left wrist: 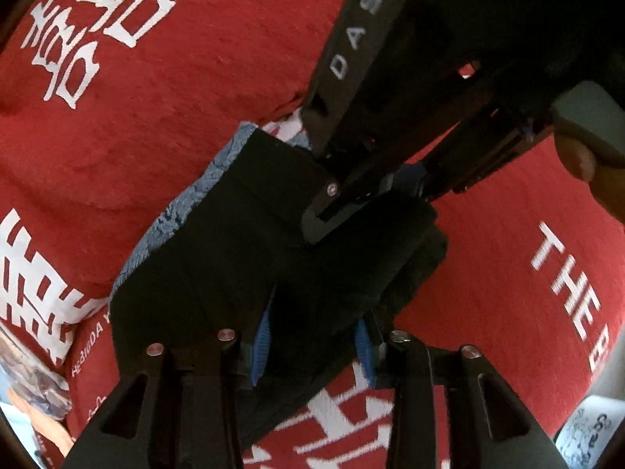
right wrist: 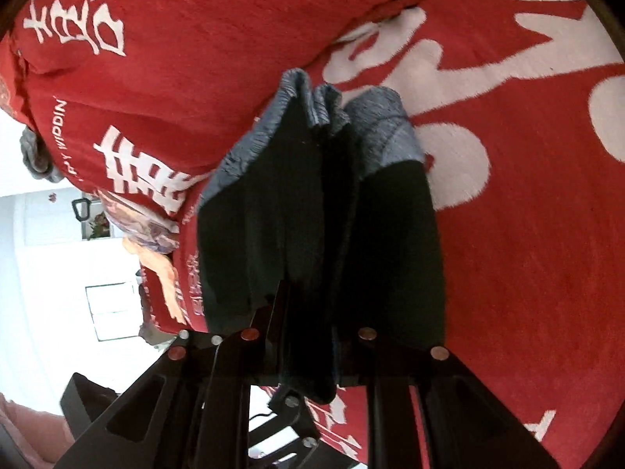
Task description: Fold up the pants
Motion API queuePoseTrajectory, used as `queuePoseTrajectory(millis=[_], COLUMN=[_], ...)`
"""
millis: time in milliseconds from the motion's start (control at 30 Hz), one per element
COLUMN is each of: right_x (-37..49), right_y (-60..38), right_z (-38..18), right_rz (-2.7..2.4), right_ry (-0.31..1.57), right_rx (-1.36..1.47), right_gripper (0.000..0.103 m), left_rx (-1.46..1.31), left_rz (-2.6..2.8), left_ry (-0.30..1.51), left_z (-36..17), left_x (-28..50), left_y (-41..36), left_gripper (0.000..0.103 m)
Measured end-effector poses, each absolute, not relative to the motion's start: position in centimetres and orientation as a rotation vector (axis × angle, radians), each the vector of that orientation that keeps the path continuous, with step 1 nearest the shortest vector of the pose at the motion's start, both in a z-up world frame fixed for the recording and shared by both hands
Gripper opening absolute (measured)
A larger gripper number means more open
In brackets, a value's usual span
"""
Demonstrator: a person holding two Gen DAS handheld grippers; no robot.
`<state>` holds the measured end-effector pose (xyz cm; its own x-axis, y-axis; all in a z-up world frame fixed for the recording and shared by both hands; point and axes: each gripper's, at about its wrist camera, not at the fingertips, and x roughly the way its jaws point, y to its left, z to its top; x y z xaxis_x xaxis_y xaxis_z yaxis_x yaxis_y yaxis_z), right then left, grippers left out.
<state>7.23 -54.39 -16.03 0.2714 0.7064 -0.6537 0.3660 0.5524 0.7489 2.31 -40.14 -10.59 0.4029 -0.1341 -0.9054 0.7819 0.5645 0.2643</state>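
Red printed cloth (left wrist: 175, 90) is lying under dark pants (left wrist: 218, 258), which both grippers are pinching: left gripper (left wrist: 312, 344) and right gripper (right wrist: 312, 336) clamped on fabric, mid-fold; next, lowering it flat.

Matt dark cloth pants (right wrist: 320, 211) on fuzzy red blanket (right wrist: 508, 234)

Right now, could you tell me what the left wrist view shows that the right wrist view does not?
Only the left wrist view shows the right gripper reaching in from the upper right, shut on the pants, and the hand holding it. Only the right wrist view shows the bright room past the blanket's edge. Both show the dark pants with their blue-grey edge, gripped, over the red blanket.
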Motion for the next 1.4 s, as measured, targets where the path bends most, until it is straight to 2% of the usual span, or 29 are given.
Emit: queuePoseTrajectory(millis=[33, 100, 167, 400, 533, 633, 833, 867, 900, 1133, 1400], right_x=[7.2, 6.9, 6.6, 5.5, 5.6, 5.5, 5.0, 5.0, 5.4, 6.5, 6.1], right_y=[-54.3, -54.1, -53.8, -52.6, -52.1, -51.7, -51.1, -50.9, -50.3, -47.4, -47.4], right_z=[-15.9, -15.7, -15.5, -14.9, -13.9, -12.9, -9.4, -9.0, -8.8, -12.5, -12.7], right_rz=[0.284, 0.252, 0.225, 0.121, 0.059, 0.003, -0.073, -0.065, -0.054, -0.049, -0.049], right_ry=[1.344, 1.364, 1.376, 1.406, 1.426, 1.429, 1.348, 1.335, 1.330, 1.476, 1.461], right_rx=[1.016, 0.983, 0.957, 0.842, 0.766, 0.689, 0.620, 0.635, 0.643, 0.547, 0.548], right_gripper=[0.020, 0.021, 0.021, 0.025, 0.027, 0.027, 0.027, 0.027, 0.027, 0.029, 0.030], left_rx=[0.756, 0.730, 0.704, 0.527, 0.364, 0.310, 0.319, 0.316, 0.312, 0.293, 0.293], left_rz=[-0.671, -0.678, -0.667, -0.434, -0.261, -0.265, -0.265, -0.258, -0.252, -0.242, -0.233], left_ry=[1.013, 1.023, 1.002, 1.122, 1.268, 1.359, 1.352, 1.360, 1.365, 1.405, 1.434], left_z=[-10.1, -9.2, -7.7, -6.4, -8.7, -10.8, -11.0, -11.0, -11.1, -11.0, -11.2], left_x=[2.3, 2.2, 2.3, 7.7, 11.7, 11.4, 10.3, 10.2, 10.3, 10.8, 11.0], left_y=[-39.5, -38.4, -36.7, -30.3, -25.6, -24.2, -24.6, -24.7, -24.6, -24.1, -24.2], left_gripper=[0.049, 0.063, 0.067, 0.067, 0.067, 0.067, 0.069, 0.078, 0.081, 0.081, 0.081])
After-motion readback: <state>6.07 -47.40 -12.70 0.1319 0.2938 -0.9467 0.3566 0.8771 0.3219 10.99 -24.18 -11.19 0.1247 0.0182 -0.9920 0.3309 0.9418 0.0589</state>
